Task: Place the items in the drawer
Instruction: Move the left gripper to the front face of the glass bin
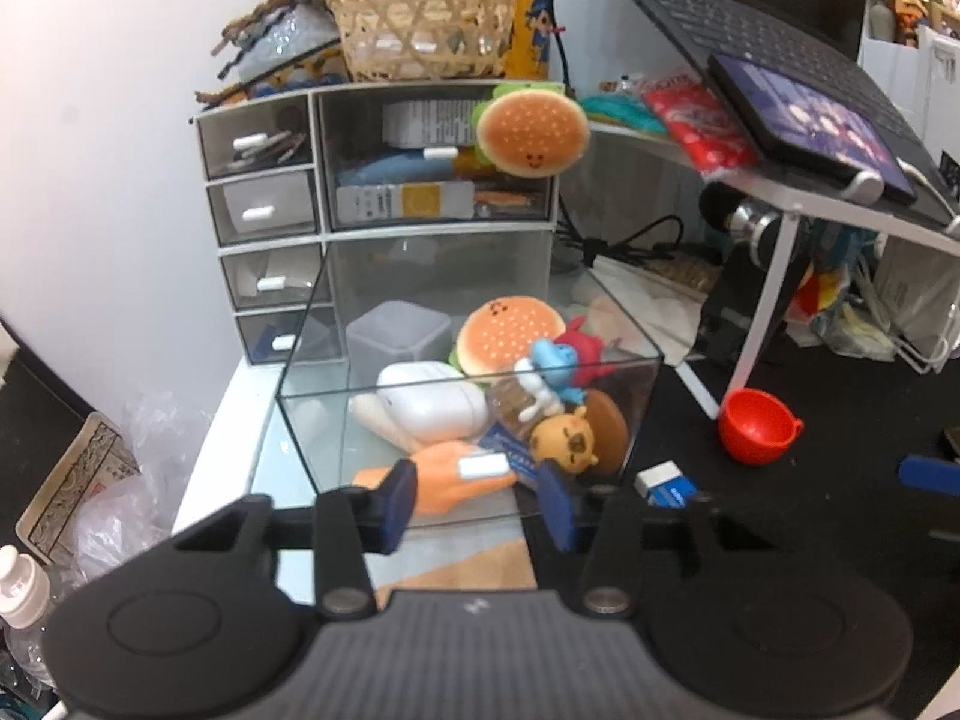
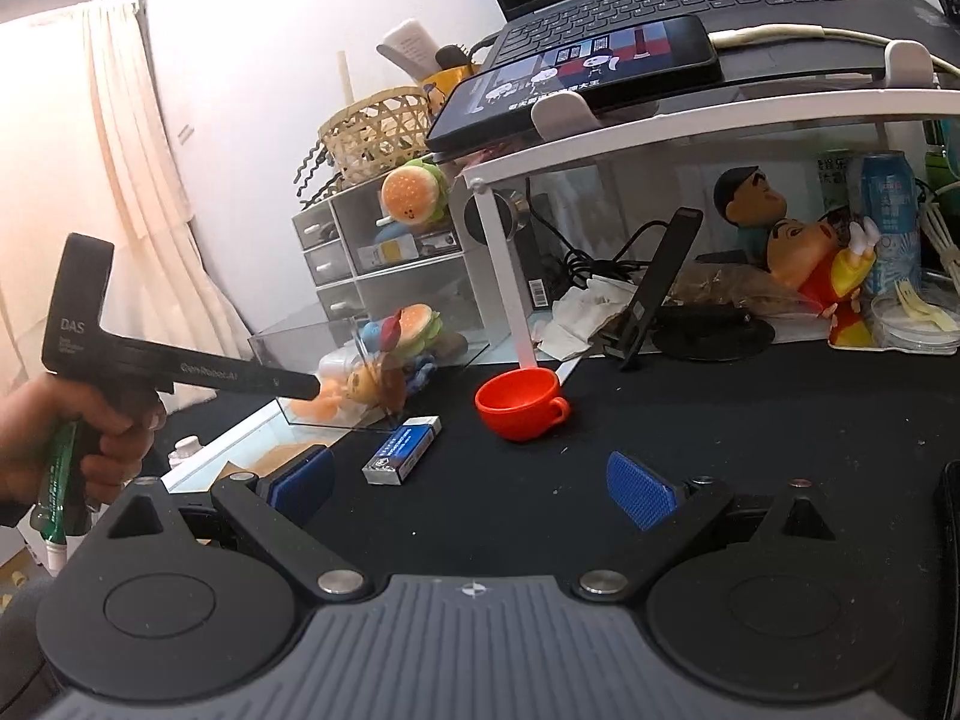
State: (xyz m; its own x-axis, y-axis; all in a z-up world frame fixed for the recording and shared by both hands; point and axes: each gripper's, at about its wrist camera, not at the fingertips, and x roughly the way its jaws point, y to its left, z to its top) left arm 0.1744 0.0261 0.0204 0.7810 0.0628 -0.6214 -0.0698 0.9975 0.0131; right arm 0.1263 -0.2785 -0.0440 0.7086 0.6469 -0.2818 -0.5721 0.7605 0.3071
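- Black desk mat (image 2: 720, 420), clear drawer (image 1: 456, 396) pulled out, full of toys.
- Left gripper (image 1: 474, 495) half-open around the drawer's handle (image 1: 483, 467).
- Right gripper (image 2: 474, 486) wide, empty.
- Eraser (image 2: 403, 449): light, rigid; pinch its long sides.

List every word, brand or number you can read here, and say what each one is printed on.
"DAS": side of the left gripper's body.
"GenRobot.AI": the same left gripper's arm, faint.
Too small or blurred to read: eraser sleeve, phone screen captions, blue can, green tube, labels in the drawer organizer, boxed barcode label.
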